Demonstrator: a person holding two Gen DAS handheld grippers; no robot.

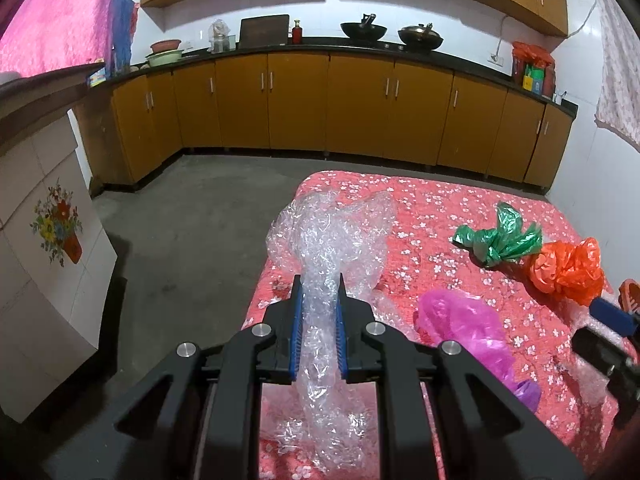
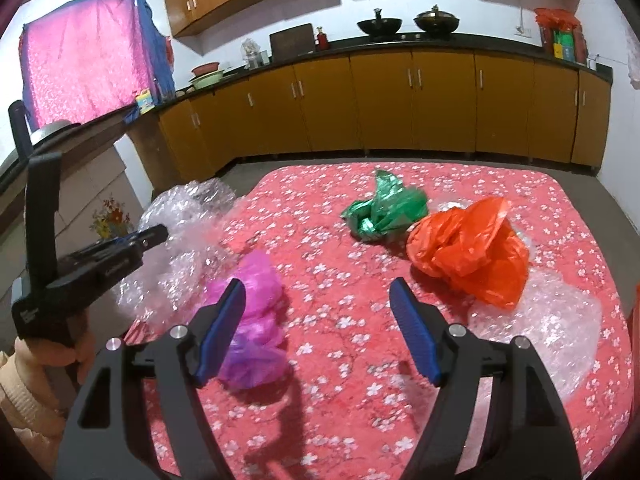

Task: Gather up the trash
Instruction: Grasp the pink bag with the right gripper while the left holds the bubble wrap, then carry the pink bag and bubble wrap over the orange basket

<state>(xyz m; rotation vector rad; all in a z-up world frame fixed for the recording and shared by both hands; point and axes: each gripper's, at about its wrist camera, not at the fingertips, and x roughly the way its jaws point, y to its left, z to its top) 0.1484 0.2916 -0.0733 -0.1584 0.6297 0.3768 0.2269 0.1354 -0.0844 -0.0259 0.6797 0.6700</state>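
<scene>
Four pieces of trash lie loose on the flowered red cloth (image 2: pixel 332 320) while a fifth is already in hand; the left gripper (image 1: pixel 319 312) is clamped tight on a twisted hank of clear bubble wrap (image 1: pixel 324 240), which trails from between its blue pads out over the near left edge of the cloth; the right gripper (image 2: pixel 318 328) hangs with its jaws wide apart and nothing between them, over bare cloth between the pink bag (image 2: pixel 256 320) and the orange bag (image 2: pixel 472 256). By the look of things the collecting has barely started; one item is secured, and the pink bag, the green bag (image 2: pixel 380 208), the orange bag and a second sheet of bubble wrap (image 2: pixel 560 320) under and beside the orange one are yet to be gathered; no bin or sack to receive them shows in either view. The green and orange bags sit just beside each other toward the far right; the pink one lies nearest the left gripper. Around the covered surface runs a grey concrete floor (image 1: pixel 192 208); beyond it, a row of ochre base cabinets (image 1: pixel 300 100) under a dark countertop (image 1: pixel 340 46) carrying two woks (image 1: pixel 364 30), basins and a red bottle; a pink curtain (image 2: pixel 88 56) hangs at the left.
</scene>
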